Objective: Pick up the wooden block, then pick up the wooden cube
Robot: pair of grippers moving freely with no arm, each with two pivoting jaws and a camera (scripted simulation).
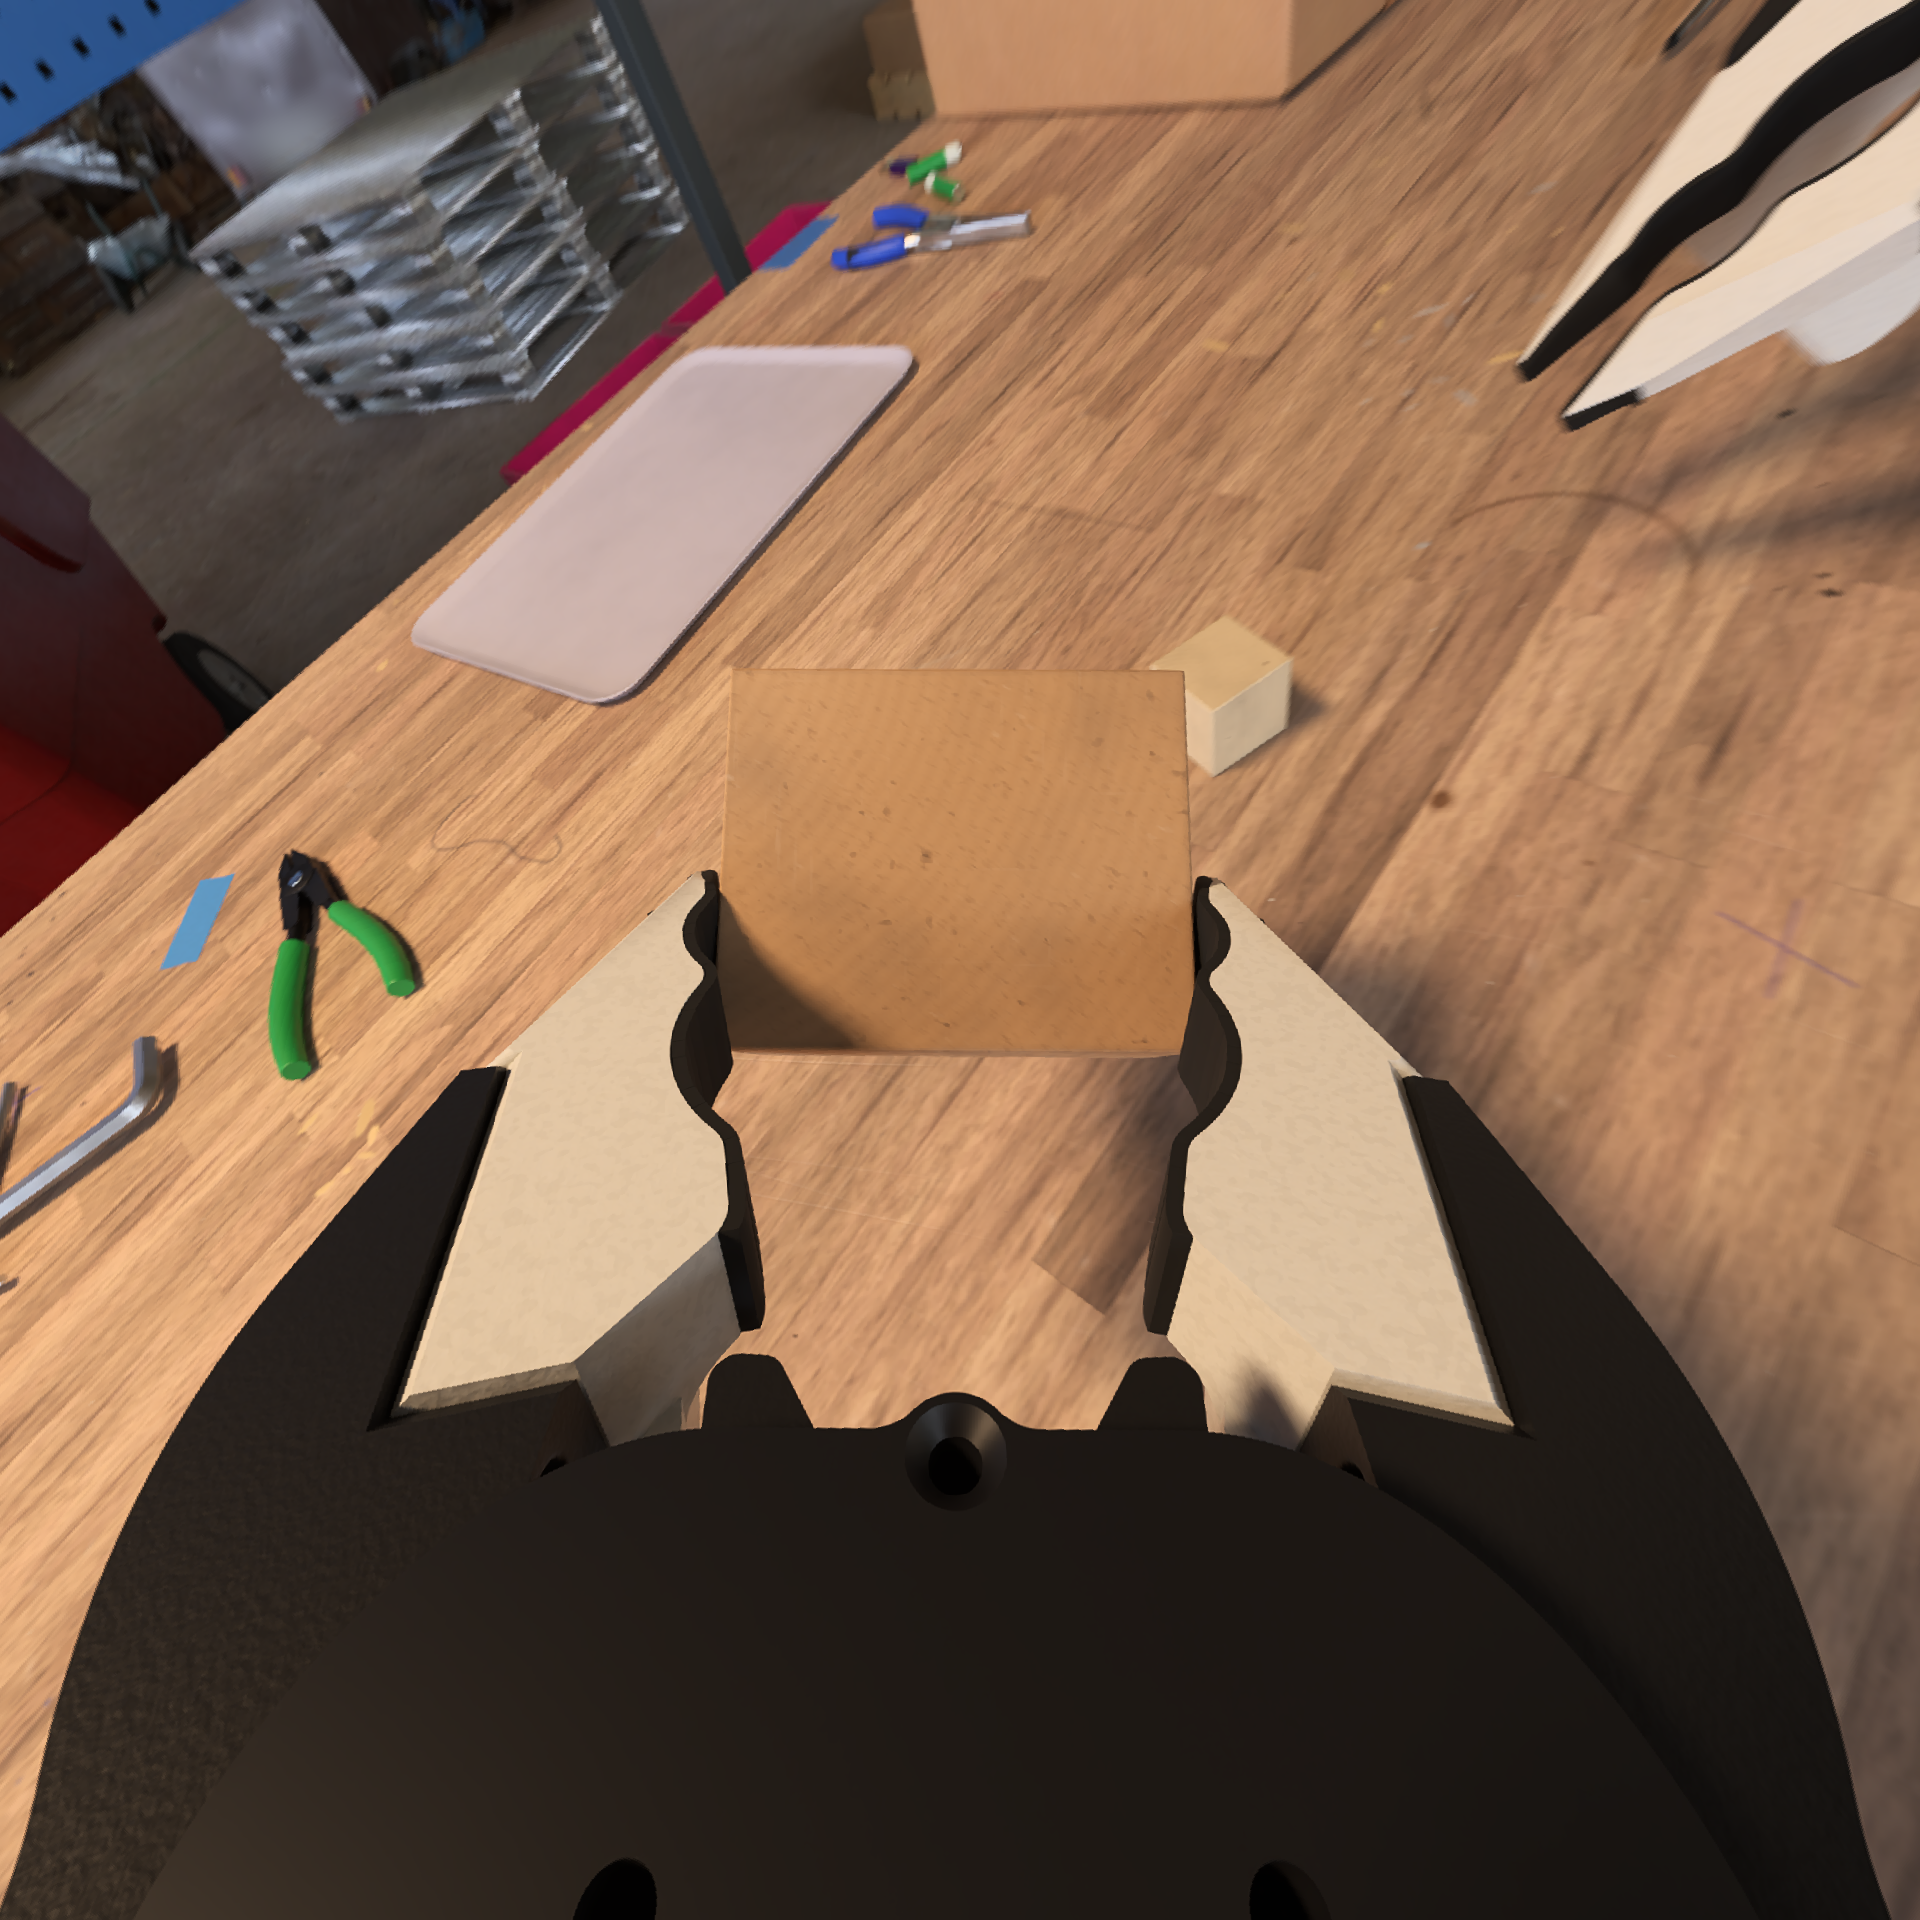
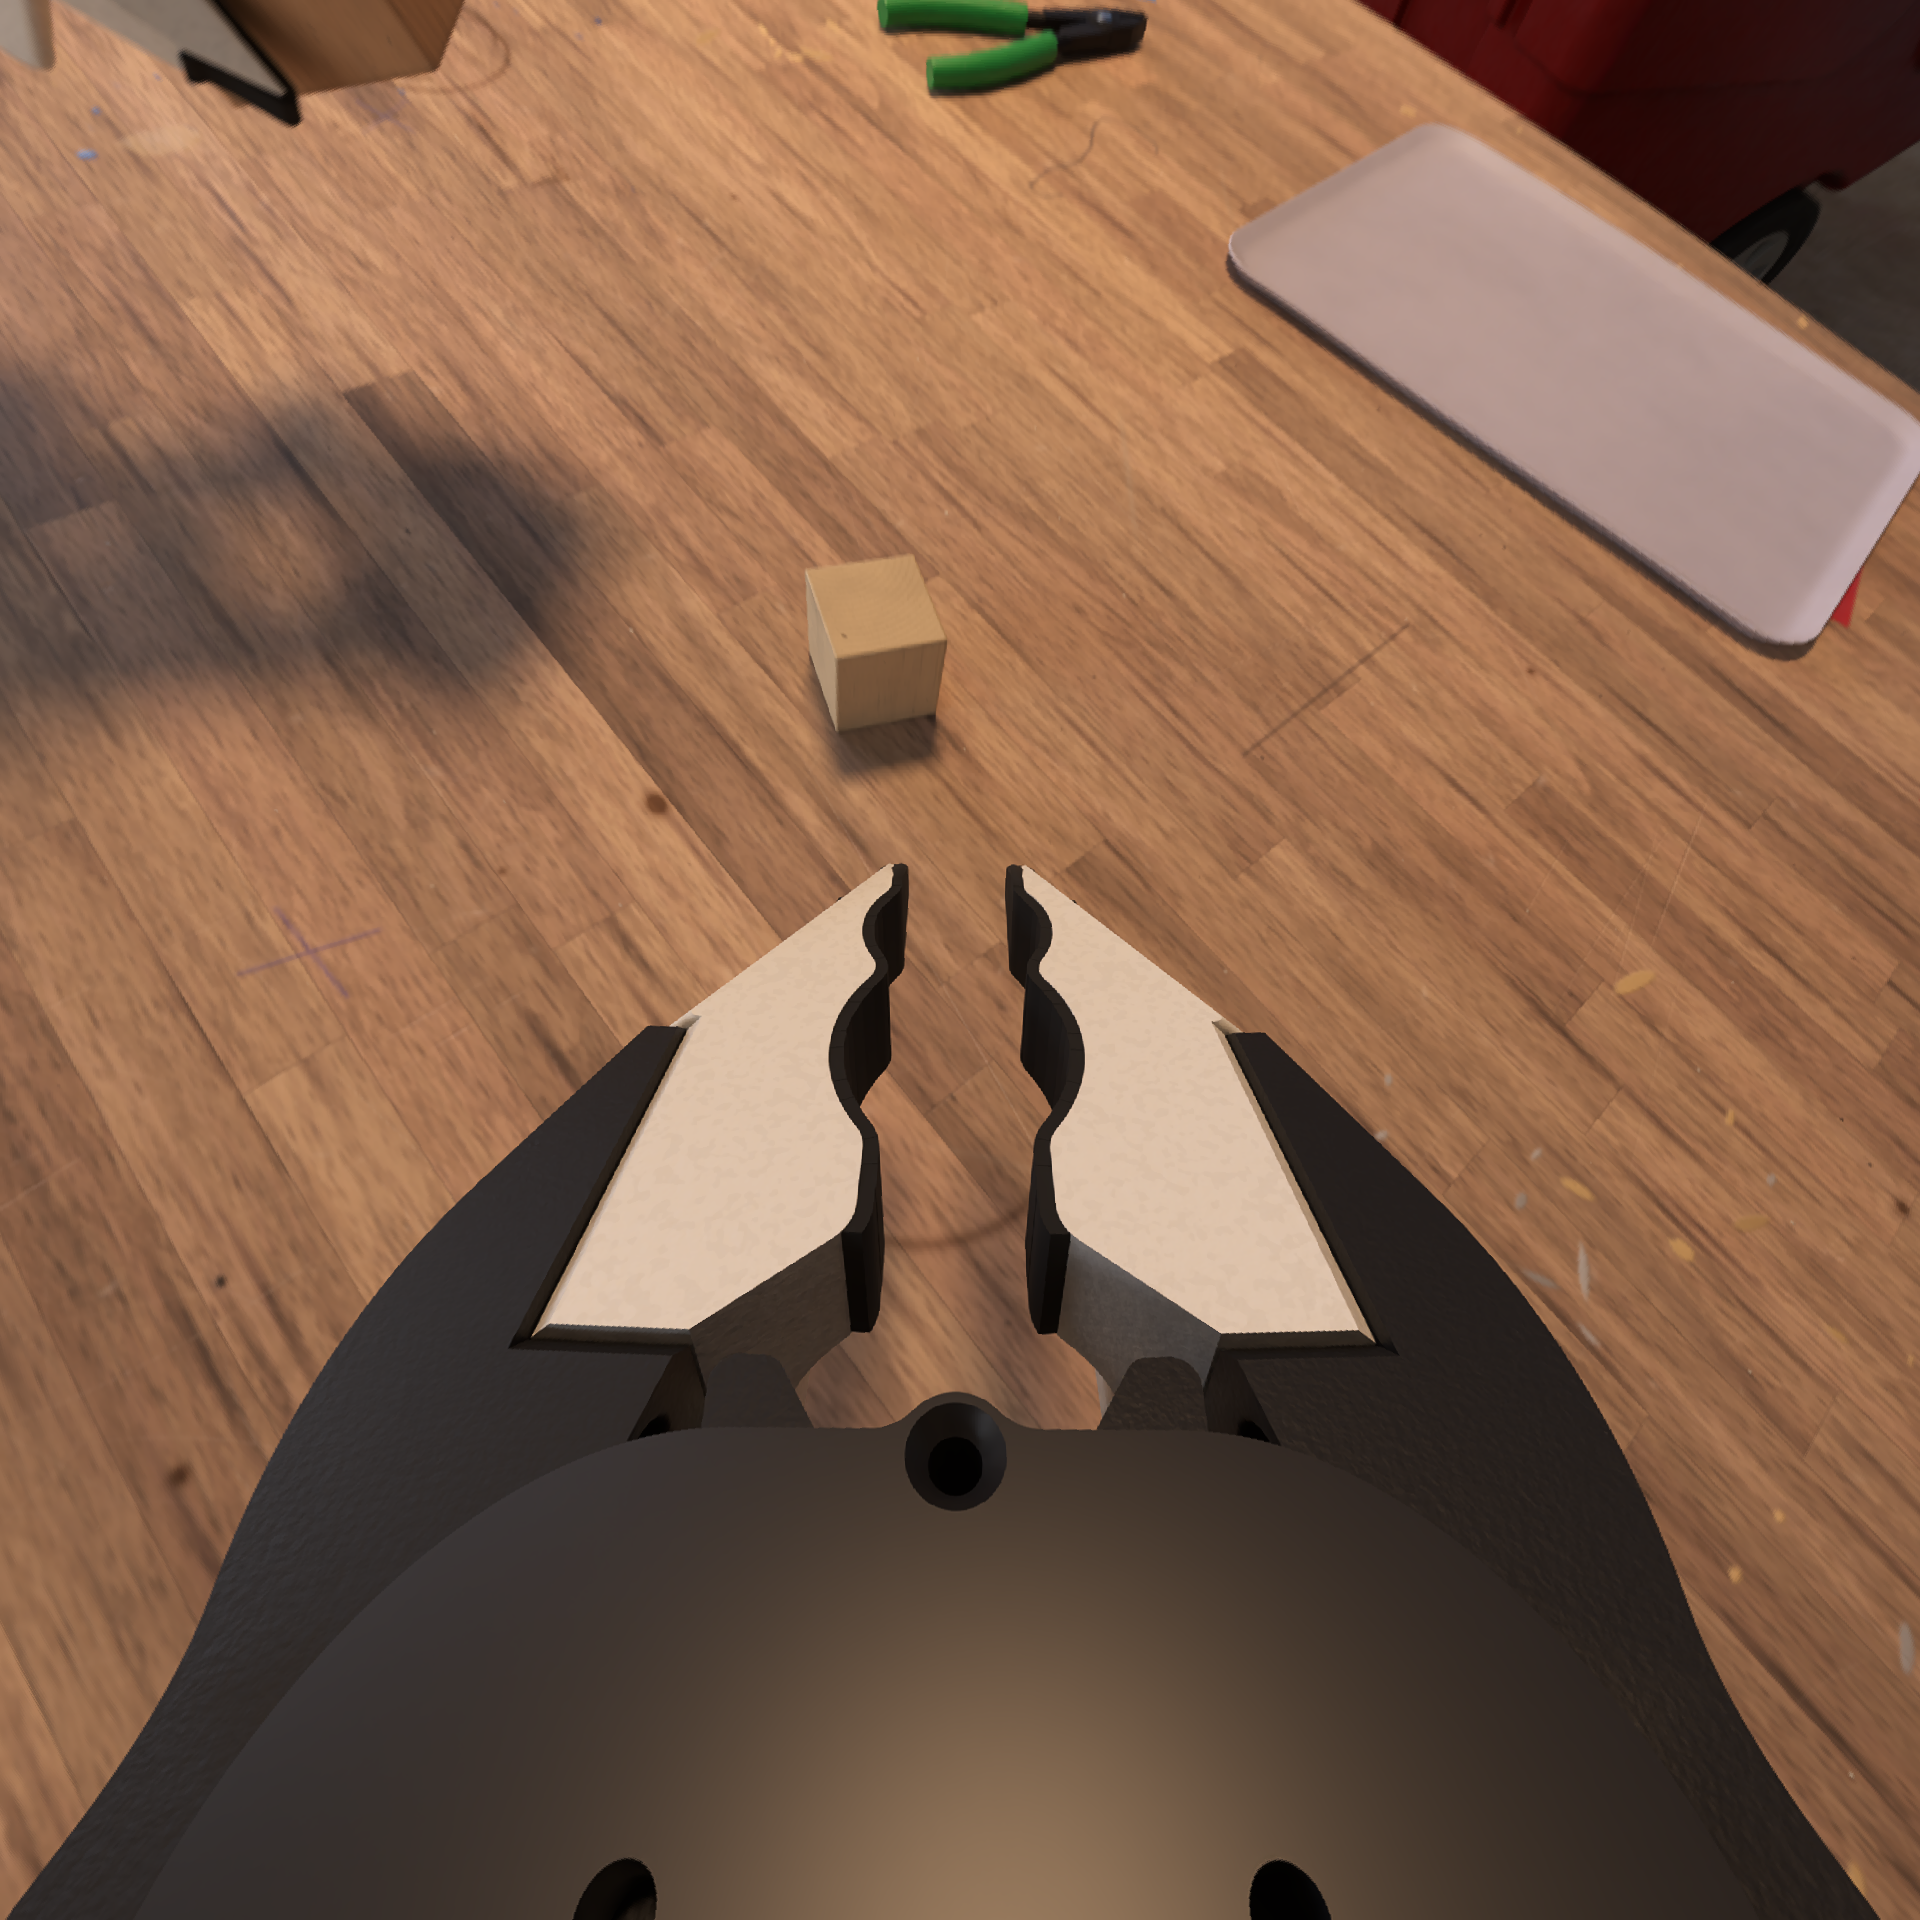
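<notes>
1. Here, the left gripper (image 1: 954, 899) is pointing forward and slightly down over the wooden workbench (image 1: 1351, 1039), its two fingers spread wide and clenched on the wooden block (image 1: 956, 862), whose side faces are pressing against both black pads.
2. The block is sitting between the fingertips, its broad brown top face filling the centre of the left wrist view; the right wrist view is showing it at 11 o'clock (image 2: 353, 36), apparently clear of the bench.
3. The wooden cube (image 1: 1231, 691) is resting on the bench at about 1 o'clock from the held block, near it but apart.
4. The right gripper (image 2: 956, 883) is tilting down toward the bench, its fingers standing only narrowly apart, released and gripping nothing.
5. The cube (image 2: 876, 639) is lying straight ahead of those fingertips at 12 o'clock, apart from them, with bare bench between.
6. In the left wrist view, a pale pinkish tray (image 1: 665, 520) is lying at 11 o'clock near the bench edge, green-handled pliers (image 1: 332, 956) at 9 o'clock, and a hex key (image 1: 94, 1127) at 8 o'clock.
7. Blue-handled pliers (image 1: 925, 234) and a cardboard box (image 1: 1112, 52) are sitting far off at 12 o'clock.
</notes>
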